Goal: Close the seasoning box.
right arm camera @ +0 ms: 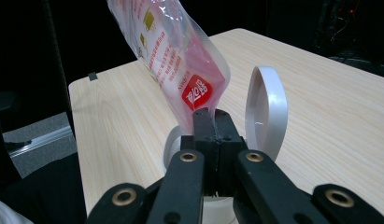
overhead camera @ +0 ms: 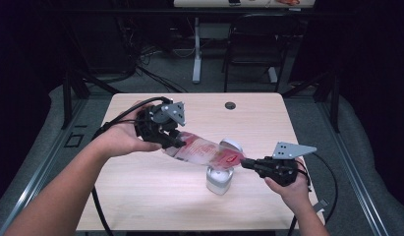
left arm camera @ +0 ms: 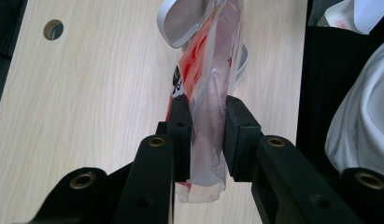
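You have one plastic pouch [overhead camera: 204, 151] slung between two grippers: your right gripper [overhead camera: 245, 163] clenches its lower corner, your left gripper [overhead camera: 176, 141] grasps the upper end, above one open-lidded white container [overhead camera: 219, 179] on the wooden worktop [overhead camera: 258, 123]. Beyond, one chair [overhead camera: 253, 44] in a dark room.

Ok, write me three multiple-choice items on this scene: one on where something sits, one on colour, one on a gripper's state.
1. Where is the white container?
A. on the table under the pouch's lower end
B. on the floor
C. at the far left table corner

2. What colour is the print on the clear pouch?
A. blue
B. red
C. green

3. How does the right gripper stand?
A. wide open
B. shut on the pouch
C. shut on the lid

Key: 1 A, the high view shows it standing below the tilted pouch; 2 B, red print shows in all views; 3 B, the right gripper view shows its jaws pinching the pouch's end, beside the raised lid.
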A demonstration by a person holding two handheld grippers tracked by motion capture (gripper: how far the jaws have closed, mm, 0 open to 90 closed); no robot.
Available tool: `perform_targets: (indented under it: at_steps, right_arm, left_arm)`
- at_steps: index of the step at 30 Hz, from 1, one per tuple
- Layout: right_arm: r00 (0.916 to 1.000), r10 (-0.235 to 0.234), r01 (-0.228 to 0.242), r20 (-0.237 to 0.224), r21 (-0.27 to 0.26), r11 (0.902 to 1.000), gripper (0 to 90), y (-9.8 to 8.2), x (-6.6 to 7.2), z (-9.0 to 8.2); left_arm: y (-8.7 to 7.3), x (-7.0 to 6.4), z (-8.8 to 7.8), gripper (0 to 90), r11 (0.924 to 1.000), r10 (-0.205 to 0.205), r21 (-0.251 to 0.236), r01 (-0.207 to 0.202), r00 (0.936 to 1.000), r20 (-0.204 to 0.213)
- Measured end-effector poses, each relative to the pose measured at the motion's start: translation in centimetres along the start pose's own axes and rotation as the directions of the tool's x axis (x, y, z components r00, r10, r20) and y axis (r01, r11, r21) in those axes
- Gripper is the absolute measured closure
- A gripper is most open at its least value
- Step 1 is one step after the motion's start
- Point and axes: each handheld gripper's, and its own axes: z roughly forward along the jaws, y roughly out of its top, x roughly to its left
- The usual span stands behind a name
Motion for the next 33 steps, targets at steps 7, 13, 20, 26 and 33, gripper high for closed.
perform_targets:
  at_steps: [7,13,20,26,33]
  right_arm:
    - [1.0000,-0.003,0.003,0.001,-0.001,1.0000,90.0,0.0,0.0,-0.1]
    - [1.0000,-0.008,0.008,0.000,0.001,1.0000,90.0,0.2,0.1,0.0]
    - [0.9999,-0.011,0.011,-0.002,-0.001,0.9999,90.0,0.4,0.2,0.0]
    - [0.9999,-0.015,0.015,-0.002,0.002,0.9999,90.0,0.6,0.3,0.2]
    - [0.9998,-0.017,0.017,-0.005,0.004,0.9998,90.0,0.8,0.4,0.3]
  left_arm:
    - [-0.2,0.0,0.1,75.2,0.9999,-0.010,-0.010,0.010,0.9999,0.003]
    - [-0.7,0.1,0.2,75.3,0.9995,-0.025,-0.019,0.025,0.9997,0.006]
    - [-1.2,0.1,0.2,75.3,0.9993,-0.030,-0.020,0.031,0.9995,0.008]
    - [-1.7,0.2,0.4,75.2,0.9990,-0.041,-0.019,0.041,0.9991,0.006]
    - [-2.1,0.2,0.5,75.2,0.9987,-0.048,-0.017,0.048,0.9988,0.013]
